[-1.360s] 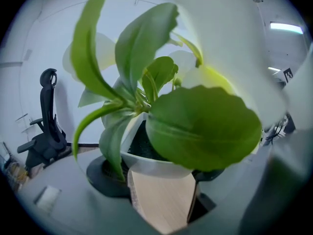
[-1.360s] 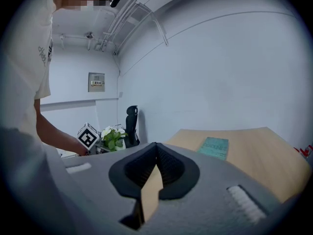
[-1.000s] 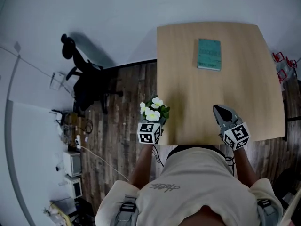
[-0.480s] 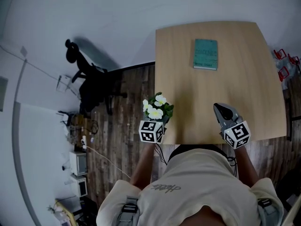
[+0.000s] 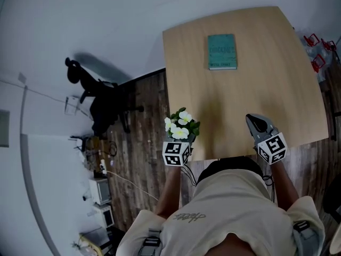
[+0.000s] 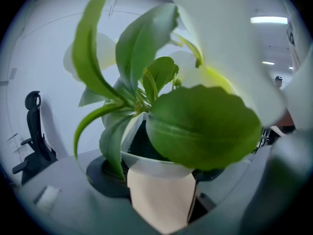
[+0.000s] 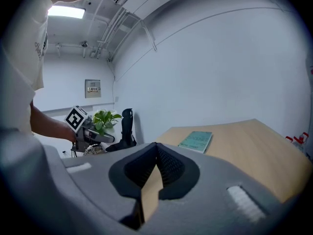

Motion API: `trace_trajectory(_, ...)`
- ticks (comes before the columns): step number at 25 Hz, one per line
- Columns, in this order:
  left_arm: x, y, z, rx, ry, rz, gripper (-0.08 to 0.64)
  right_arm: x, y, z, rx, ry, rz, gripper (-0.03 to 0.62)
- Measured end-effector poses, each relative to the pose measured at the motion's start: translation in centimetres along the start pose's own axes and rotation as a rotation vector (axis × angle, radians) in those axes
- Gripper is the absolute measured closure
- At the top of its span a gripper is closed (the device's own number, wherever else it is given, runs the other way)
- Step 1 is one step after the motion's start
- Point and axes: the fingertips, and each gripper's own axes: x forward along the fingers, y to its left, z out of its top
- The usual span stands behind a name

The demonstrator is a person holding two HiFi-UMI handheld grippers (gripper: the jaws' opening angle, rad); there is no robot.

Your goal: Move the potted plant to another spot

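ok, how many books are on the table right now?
1. A teal book lies flat on the wooden table, toward the far edge from the person. No other book shows in any view, and nothing on the tabletop could hide one.

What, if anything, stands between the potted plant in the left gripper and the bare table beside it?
Nothing visible does. The left gripper holds the potted plant at the table's near left corner, beside bare wood. The teal book lies well off toward the far edge, the right gripper at the near right edge.
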Motion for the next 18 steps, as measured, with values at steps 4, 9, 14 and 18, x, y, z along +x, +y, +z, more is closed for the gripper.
trace_trajectory(4, 0.5, -0.4, -0.7, 0.001, -0.016, -0.030, 0.193, -0.3, 0.1, -1.2, -0.012, 0.015, -0.027, 0.589)
trace_trajectory(9, -1.4, -1.4, -2.1, 0.011, -0.040, -0.083, 0.193, -2.6, 2.8, -1.1, -0.016, 0.024, -0.093, 0.589)
trace_trajectory(14, -2.0, -1.7, -6.0, -0.016, -0.016, -0.126, 0.193, -4.7, 4.8, -1.9, -0.042, 0.057, -0.149, 0.589)
trace_trajectory(18, -2.4, -1.9, -7.3, 0.011, -0.019, -0.142, 0.193, -7.0, 5.8, -2.5, -0.024, 0.062, -0.211, 0.589)
